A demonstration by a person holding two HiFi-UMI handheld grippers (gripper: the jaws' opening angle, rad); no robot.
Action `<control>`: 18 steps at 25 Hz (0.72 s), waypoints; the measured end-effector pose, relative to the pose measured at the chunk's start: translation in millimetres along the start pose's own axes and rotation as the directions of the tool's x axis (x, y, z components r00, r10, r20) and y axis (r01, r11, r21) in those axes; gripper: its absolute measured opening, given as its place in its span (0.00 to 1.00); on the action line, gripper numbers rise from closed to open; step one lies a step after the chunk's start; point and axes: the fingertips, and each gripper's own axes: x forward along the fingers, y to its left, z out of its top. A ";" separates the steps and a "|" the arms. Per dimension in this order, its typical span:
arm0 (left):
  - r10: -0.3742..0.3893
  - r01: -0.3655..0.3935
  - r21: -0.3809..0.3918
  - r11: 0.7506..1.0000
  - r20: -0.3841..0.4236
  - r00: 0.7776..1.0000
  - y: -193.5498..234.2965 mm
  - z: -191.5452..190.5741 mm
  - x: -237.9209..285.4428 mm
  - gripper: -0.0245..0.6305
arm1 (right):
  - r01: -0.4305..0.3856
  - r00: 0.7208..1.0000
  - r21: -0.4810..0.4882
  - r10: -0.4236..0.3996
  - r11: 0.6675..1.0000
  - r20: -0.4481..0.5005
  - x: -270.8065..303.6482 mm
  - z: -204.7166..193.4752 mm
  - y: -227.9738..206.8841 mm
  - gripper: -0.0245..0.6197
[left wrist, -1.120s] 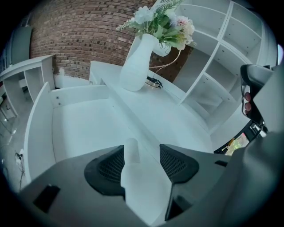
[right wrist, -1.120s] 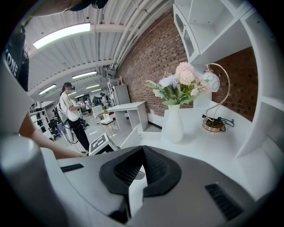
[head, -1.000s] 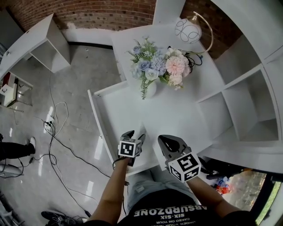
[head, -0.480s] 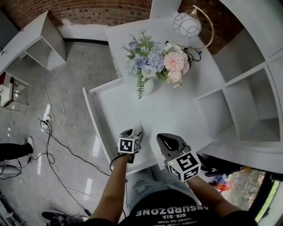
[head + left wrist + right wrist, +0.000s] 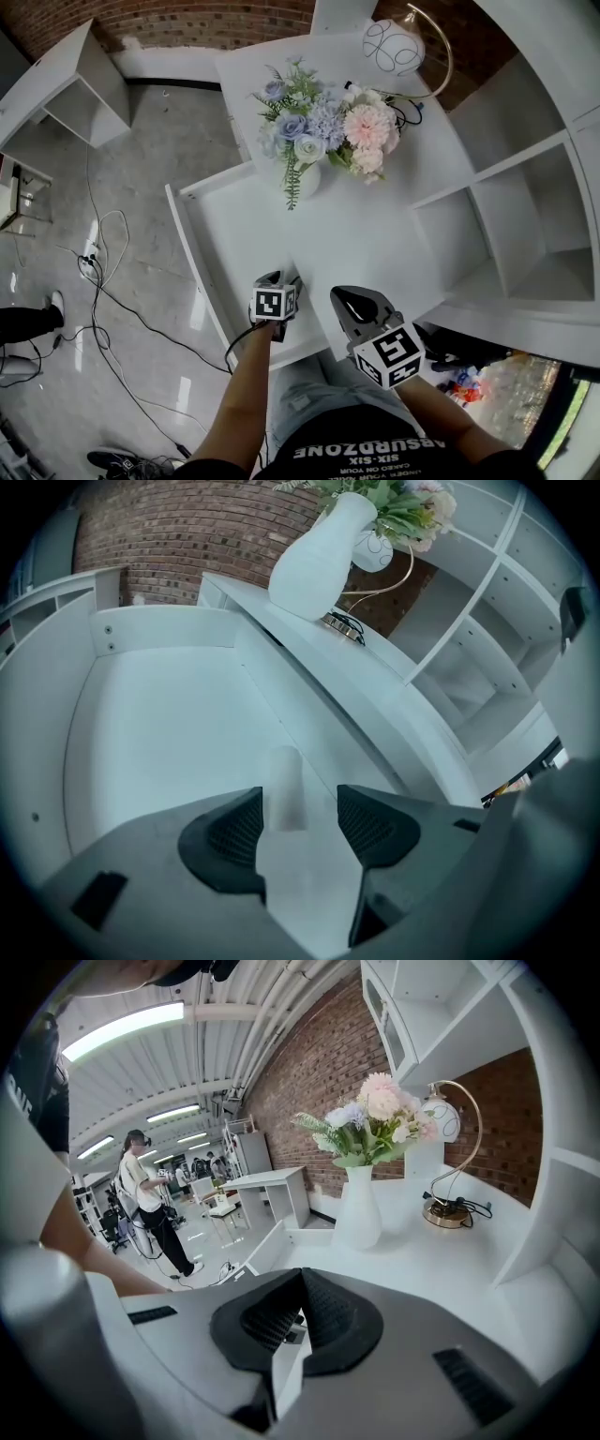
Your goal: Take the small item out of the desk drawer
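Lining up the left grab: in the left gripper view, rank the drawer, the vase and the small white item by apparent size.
1. The drawer, which fills most of the view.
2. The vase.
3. The small white item, smallest even though it lies close to the camera.

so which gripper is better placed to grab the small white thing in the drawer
Left, probably. The left gripper is down in the open drawer, jaws apart with the small white item lined up between them. The right gripper is shut, over the desk top.
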 end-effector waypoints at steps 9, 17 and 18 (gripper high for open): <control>0.019 -0.019 0.001 1.000 -0.040 0.999 5.9 -8.8 17.1 0.39 | 0.007 1.000 0.004 -0.007 1.000 -0.010 1.1 -4.0 -4.0 0.03; 0.038 -0.038 0.002 0.999 -0.064 0.997 7.8 -19.3 24.9 0.39 | 0.014 1.000 0.009 -0.014 1.000 -0.018 0.7 -8.7 -5.9 0.03; 0.044 -0.044 0.004 0.999 -0.064 0.997 8.4 -19.9 25.3 0.39 | 0.015 1.000 0.005 -0.015 1.000 -0.019 0.7 -9.0 -6.1 0.03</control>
